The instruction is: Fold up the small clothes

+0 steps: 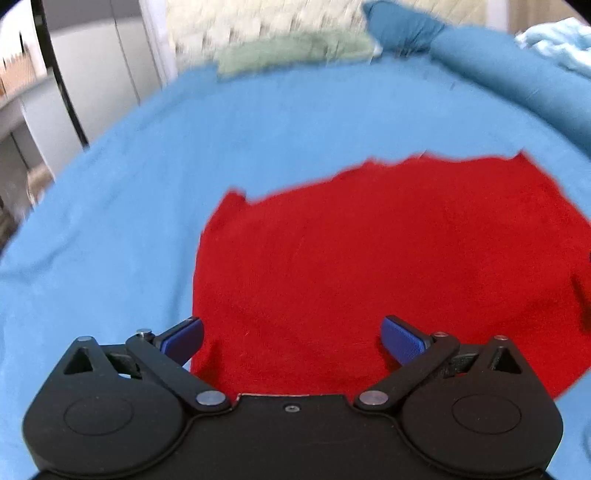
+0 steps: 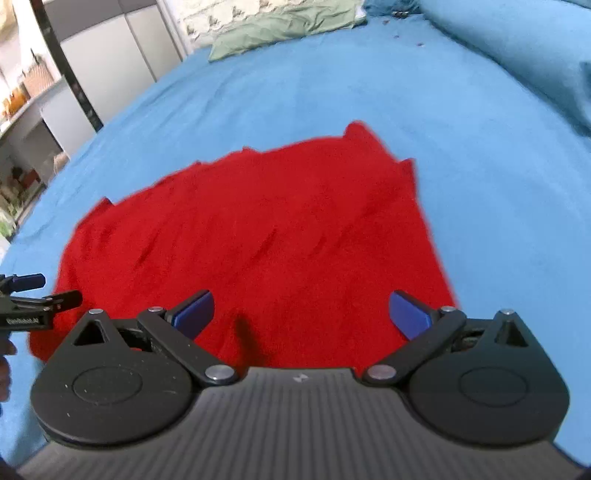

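Observation:
A red garment [image 1: 369, 258] lies spread flat on the blue bed sheet [image 1: 147, 166]. My left gripper [image 1: 293, 338] hovers over its near left edge, open, with nothing between its blue pads [image 1: 402, 341]. In the right wrist view the same red garment [image 2: 258, 240] shows a bunched far right corner. My right gripper [image 2: 301, 312] stands open above the near edge of the cloth, holding nothing. The left gripper's tip [image 2: 26, 288] shows at the left edge of that view, beside the garment.
A pale green cloth [image 2: 284, 26] lies at the far end of the bed. A darker blue rolled blanket [image 1: 509, 70] runs along the right side. The bed's left edge drops to grey cabinets [image 2: 107, 62] and a black pole [image 2: 70, 74].

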Available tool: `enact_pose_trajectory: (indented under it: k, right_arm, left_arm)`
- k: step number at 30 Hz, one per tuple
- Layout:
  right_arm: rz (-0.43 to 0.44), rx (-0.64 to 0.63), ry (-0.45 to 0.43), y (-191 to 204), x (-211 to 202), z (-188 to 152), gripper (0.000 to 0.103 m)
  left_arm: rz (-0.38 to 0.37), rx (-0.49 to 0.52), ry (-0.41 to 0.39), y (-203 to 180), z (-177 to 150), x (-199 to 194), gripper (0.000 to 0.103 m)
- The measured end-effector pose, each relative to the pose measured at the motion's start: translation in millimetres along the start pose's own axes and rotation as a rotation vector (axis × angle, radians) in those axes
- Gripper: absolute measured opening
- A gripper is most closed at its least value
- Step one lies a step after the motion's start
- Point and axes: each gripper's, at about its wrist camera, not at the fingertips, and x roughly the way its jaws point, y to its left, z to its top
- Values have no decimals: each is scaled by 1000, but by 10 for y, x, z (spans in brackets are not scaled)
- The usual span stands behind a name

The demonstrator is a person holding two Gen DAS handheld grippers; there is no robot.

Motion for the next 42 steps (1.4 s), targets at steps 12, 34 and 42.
enact_pose_trajectory:
  k: [12,34,42]
  right_arm:
    - [-79,-73,7,-377,-440,-216,103]
    - [11,201,111,-553,-153,-74,22]
    - [265,55,-30,650,-632,671,22]
  left_arm:
    - [-246,-19,68,-811,142,-156,103]
    - [-130,-26,237,-919,350,616,103]
    - [-165,-88,119,-190,339,100,103]
